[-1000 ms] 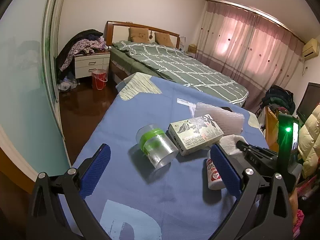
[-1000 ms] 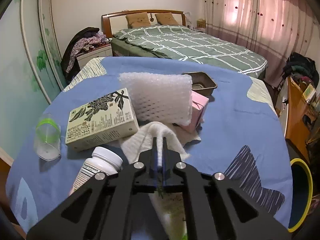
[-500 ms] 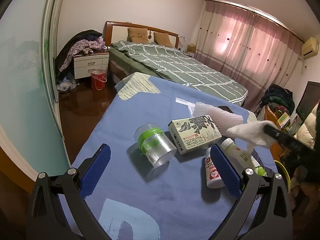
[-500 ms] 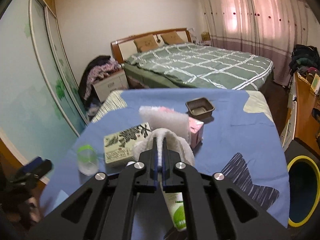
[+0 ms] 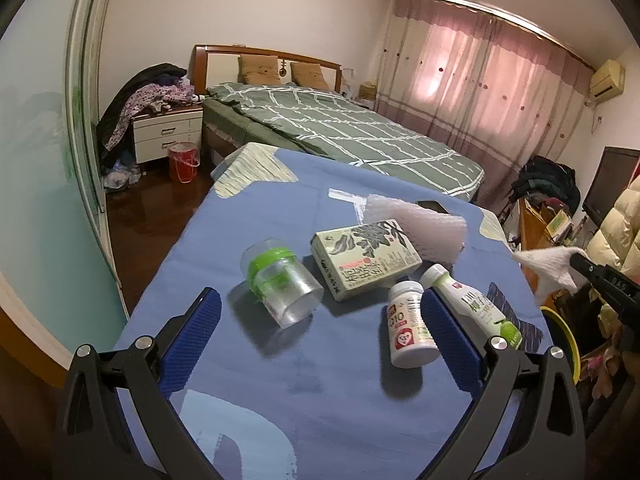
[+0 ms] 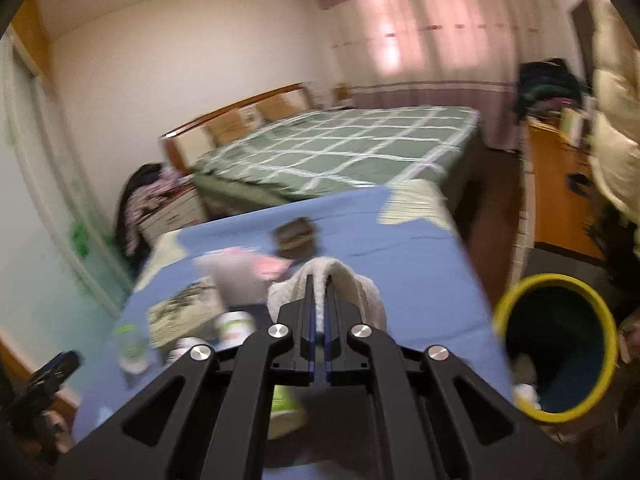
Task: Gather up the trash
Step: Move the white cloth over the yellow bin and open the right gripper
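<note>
My right gripper (image 6: 319,280) is shut on a crumpled white tissue (image 6: 352,284) and holds it in the air past the table's right edge; the tissue shows in the left wrist view (image 5: 550,268) too. A yellow-rimmed bin (image 6: 554,344) stands on the floor to its right. My left gripper (image 5: 320,320) is open and empty above the blue table (image 5: 280,380). Ahead of it lie a clear jar with a green band (image 5: 280,284), a green box (image 5: 366,264), a white pill bottle (image 5: 408,330), a drink bottle (image 5: 472,304) and white foam wrap (image 5: 420,232).
A small brown tray (image 6: 296,236) and a pink box (image 6: 268,266) lie farther back on the table. A bed (image 5: 340,136), a nightstand (image 5: 168,132) and a red bucket (image 5: 183,162) stand behind. A wooden cabinet (image 6: 560,188) is at the right.
My right gripper lifted the tissue off the table and swung it right, beyond the table edge toward the bin. The drink bottle under it is now uncovered. The left gripper stayed still.
</note>
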Demonstrator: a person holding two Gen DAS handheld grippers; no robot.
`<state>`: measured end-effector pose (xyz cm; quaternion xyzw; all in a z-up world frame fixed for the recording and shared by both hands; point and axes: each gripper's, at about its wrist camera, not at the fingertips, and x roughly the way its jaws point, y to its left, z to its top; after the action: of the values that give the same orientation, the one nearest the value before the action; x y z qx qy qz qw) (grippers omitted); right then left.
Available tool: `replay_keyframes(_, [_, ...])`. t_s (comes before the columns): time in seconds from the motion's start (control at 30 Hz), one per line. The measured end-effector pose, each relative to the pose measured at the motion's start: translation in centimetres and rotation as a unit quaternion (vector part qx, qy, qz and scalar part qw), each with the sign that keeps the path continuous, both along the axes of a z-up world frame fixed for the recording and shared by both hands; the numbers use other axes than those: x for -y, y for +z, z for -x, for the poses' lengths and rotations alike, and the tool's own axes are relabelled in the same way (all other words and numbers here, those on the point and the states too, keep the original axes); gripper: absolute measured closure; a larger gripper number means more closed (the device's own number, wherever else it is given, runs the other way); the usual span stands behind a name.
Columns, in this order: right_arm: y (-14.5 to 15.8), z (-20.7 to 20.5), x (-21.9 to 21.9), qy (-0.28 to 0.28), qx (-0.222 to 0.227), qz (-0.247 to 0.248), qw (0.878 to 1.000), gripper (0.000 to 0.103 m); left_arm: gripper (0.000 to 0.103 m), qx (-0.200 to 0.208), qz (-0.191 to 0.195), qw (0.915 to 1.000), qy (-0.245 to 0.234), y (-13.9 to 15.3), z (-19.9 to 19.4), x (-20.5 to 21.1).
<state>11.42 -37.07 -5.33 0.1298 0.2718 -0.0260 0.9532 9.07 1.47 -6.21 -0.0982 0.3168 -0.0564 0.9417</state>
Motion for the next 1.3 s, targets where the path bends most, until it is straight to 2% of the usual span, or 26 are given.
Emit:
replay_keyframes(0.2, [-2.1,1.7,6.6,-0.122,-0.02,0.028,0.992,0.1,0.005,-0.004,-0.005,0.9999,-0.01,-0.2,-0.2,1.1])
replay_keyframes(0.43, [-6.0,2.6,12.5,-0.215,-0.06,0.03,0.974,0.1,0.005,-0.008,-0.017,0.9996,-0.021,-0.4,-0.4,2.6])
replay_keyframes(0.63, [-8.2,2.6,15.0,-0.252,-0.078,0.021,0.964,0.1,0.005,-0.016,-0.028,0.9988,-0.036,-0.7,-0.8,4.2])
replay_keyframes(0.93, [-9.5,2.6,16.3,-0.282,-0.089,0.019,0.955,0.099,0.005,-0.027,-0.038,0.9976,-0.051,-1.2,-1.1,5.6])
replay_keyframes(0.97, [-9.6,2.6,16.3,-0.284,-0.09,0.019,0.954,0.095,0.005,-0.028,-0.038,0.9975,-0.052,-1.4,-1.2,5.6])
replay_keyframes(1.03, [-9.7,2.7,16.5,-0.29,-0.09,0.016,0.953,0.078,0.005,-0.03,-0.039,0.9973,-0.056,-1.5,-1.3,5.8])
replay_keyframes(1.07, [-9.7,2.8,16.5,-0.293,-0.088,0.016,0.952,0.065,0.005,-0.031,-0.039,0.9971,-0.057,-1.6,-1.3,5.9])
replay_keyframes(1.1, [-9.7,2.9,16.5,-0.297,-0.086,0.018,0.951,0.06,0.005,-0.032,-0.039,0.9971,-0.058,-1.7,-1.4,5.9])
replay_keyframes(1.3, [-9.4,3.0,16.1,-0.298,-0.081,0.023,0.951,0.055,0.005,-0.037,-0.039,0.9965,-0.064,-2.1,-1.4,6.3])
